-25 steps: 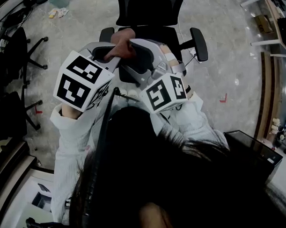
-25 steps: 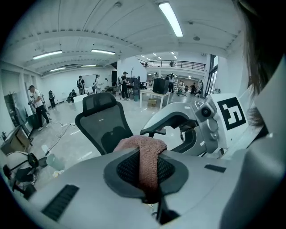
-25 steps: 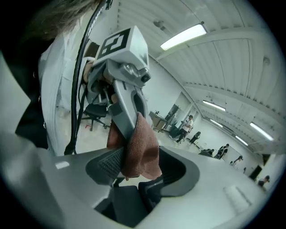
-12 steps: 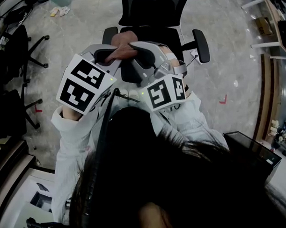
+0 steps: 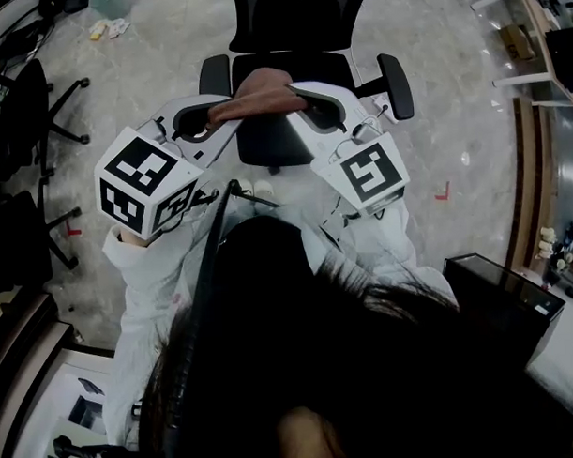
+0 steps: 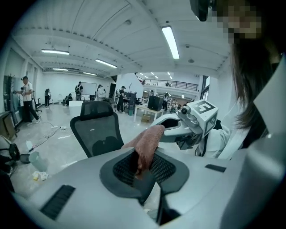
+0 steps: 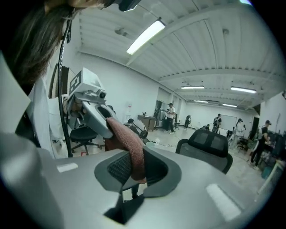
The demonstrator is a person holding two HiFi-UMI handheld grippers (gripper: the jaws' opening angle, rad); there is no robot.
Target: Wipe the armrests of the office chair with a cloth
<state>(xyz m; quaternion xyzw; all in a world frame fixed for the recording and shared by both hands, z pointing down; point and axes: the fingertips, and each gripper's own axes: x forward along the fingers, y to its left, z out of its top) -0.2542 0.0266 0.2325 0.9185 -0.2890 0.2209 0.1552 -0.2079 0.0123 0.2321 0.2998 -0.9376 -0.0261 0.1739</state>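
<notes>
A brown cloth [image 5: 263,95] hangs stretched between my two grippers above the seat of the black office chair [image 5: 293,21]. My left gripper [image 5: 210,116] is shut on one end of the cloth [image 6: 147,142], which drapes down between its pads. My right gripper [image 5: 312,97] has just been closing, and the other end of the cloth [image 7: 132,152] is pinched between its jaws. The chair's left armrest [image 5: 214,76] and right armrest [image 5: 395,86] show beyond the grippers, both untouched. In the left gripper view the right gripper [image 6: 178,130] faces me.
Other black office chairs [image 5: 25,120] stand at the left. A dark box [image 5: 500,300] sits at the lower right, shelving [image 5: 533,36] at the upper right, and litter [image 5: 106,28] on the floor. People stand far off [image 7: 172,117].
The two grippers have drawn apart, left to the left and right to the right, and the bunched cloth is now pulled out between them. The right gripper has rolled.
</notes>
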